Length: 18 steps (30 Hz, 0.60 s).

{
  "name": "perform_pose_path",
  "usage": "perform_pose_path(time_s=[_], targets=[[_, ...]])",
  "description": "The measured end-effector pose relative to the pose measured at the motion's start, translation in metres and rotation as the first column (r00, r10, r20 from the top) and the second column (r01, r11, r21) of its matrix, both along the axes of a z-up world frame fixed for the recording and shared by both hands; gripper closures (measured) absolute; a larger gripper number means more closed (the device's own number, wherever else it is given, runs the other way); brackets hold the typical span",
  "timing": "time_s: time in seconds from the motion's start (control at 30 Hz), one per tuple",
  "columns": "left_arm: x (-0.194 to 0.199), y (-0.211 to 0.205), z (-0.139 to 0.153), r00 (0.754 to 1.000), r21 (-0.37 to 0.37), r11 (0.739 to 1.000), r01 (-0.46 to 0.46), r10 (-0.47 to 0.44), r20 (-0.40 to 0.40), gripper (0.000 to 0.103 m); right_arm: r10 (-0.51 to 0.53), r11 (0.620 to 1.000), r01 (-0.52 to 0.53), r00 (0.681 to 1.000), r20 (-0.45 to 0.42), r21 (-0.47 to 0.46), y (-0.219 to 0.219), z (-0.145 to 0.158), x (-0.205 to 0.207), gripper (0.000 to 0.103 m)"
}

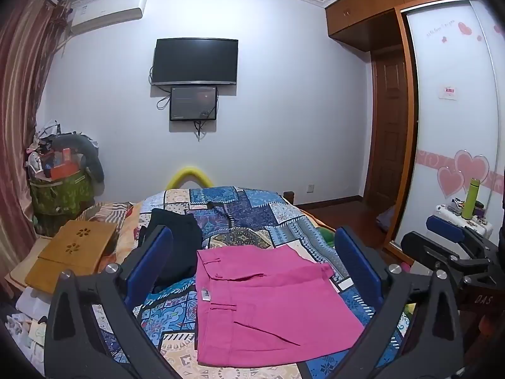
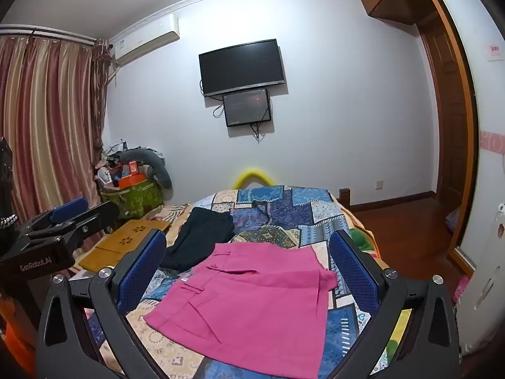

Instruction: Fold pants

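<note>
Holding both grippers above the bed, you have the left gripper and right gripper with fingers spread wide, gripping nothing. The pink pants lie folded compactly on the quilt beside a dark garment. Judged near completion; you should next check the loose right corner before any further fold.

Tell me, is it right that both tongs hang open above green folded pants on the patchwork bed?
Not quite: the folded pants are pink, not green, as both wrist views show. The rest holds: left tongs and right tongs hang open above them on the patchwork bed.
</note>
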State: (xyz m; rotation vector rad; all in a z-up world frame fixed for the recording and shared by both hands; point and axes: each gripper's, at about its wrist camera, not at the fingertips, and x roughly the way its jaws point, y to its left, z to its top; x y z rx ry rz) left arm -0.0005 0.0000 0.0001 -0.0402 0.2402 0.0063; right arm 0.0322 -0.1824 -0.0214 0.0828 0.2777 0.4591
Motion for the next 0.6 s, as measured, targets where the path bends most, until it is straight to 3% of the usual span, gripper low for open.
perform_pose_path(time_s=[0.6], targets=[[0.0051,0.0025,-0.0088,1.0,0.001,1.0,-0.02,0.02,-0.013,0.0,-0.001,1.0,0.001,1.0,0.0,0.0,0.0003,-0.0004,0.0001,0.0]])
